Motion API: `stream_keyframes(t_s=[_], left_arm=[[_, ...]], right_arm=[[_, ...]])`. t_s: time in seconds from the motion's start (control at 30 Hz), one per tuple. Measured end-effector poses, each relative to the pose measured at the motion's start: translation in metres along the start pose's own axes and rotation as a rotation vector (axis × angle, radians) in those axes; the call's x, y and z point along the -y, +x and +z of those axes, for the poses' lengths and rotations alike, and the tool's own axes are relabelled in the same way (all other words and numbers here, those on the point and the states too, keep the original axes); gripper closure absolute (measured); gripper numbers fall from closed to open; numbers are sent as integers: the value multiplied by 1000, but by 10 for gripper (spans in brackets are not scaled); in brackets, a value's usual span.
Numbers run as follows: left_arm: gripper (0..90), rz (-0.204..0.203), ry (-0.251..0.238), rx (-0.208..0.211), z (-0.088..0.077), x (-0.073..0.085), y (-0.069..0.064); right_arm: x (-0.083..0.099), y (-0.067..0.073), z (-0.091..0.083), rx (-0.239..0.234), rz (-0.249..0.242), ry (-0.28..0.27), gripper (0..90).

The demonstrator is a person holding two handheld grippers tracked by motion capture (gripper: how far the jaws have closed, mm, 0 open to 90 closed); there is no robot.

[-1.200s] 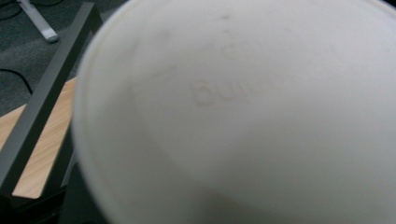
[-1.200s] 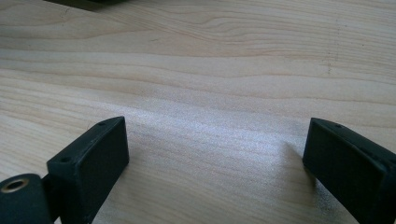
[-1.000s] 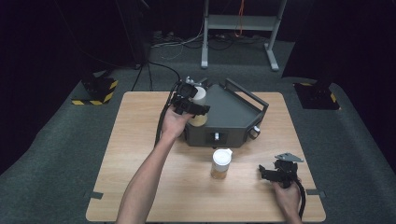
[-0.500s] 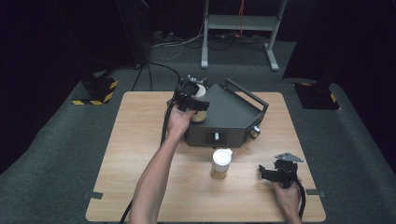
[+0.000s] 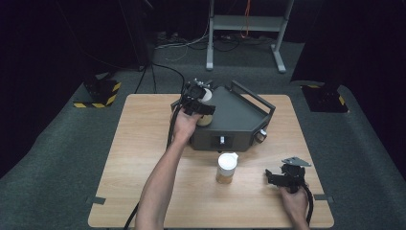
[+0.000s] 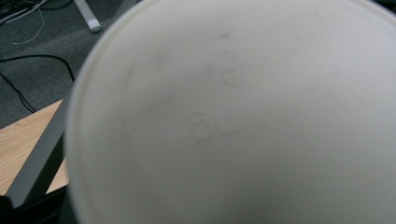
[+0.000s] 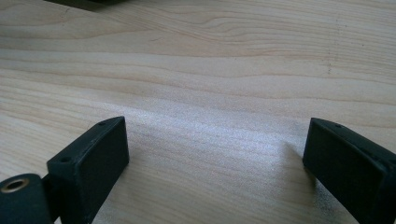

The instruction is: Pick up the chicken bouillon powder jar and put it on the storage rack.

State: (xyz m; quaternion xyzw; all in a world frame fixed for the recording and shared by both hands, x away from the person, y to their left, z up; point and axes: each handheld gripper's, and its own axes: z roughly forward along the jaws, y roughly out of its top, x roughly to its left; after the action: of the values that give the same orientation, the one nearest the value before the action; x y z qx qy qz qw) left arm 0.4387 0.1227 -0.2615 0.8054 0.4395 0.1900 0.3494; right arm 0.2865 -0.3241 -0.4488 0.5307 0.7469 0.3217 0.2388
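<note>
The left gripper (image 5: 200,106) has moved a little, carrying a paper cup (image 5: 206,96) clamped in its jaws over the left corner of the grey machine (image 5: 234,117). The cup looks light and easy to crush, so squeeze its sides gently. The right gripper (image 5: 280,176) rests on the table (image 5: 143,143), jaws wide open and empty, right of the lidded cup (image 5: 226,167).
</note>
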Motion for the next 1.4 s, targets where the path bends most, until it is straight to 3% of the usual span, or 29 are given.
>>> stream_keyframes(t_s=[0.33,0.5,0.93,1.0,1.13,1.4], left_arm=[[327,-8,-5,7,4,2,2],[326,-23,-38,12,4,11,5],[316,-21,-60,27,5,18,9],[269,-17,-56,42,6,17,11],[115,-23,-74,24,5,23,9],[22,-46,-112,24,-3,34,12]], right_arm=[[0,0,0,0,0,0,62],[0,0,0,0,2,1,62],[0,0,0,1,0,1,62],[0,0,0,2,0,1,62],[0,0,0,2,1,0,62],[0,0,0,2,1,1,62]])
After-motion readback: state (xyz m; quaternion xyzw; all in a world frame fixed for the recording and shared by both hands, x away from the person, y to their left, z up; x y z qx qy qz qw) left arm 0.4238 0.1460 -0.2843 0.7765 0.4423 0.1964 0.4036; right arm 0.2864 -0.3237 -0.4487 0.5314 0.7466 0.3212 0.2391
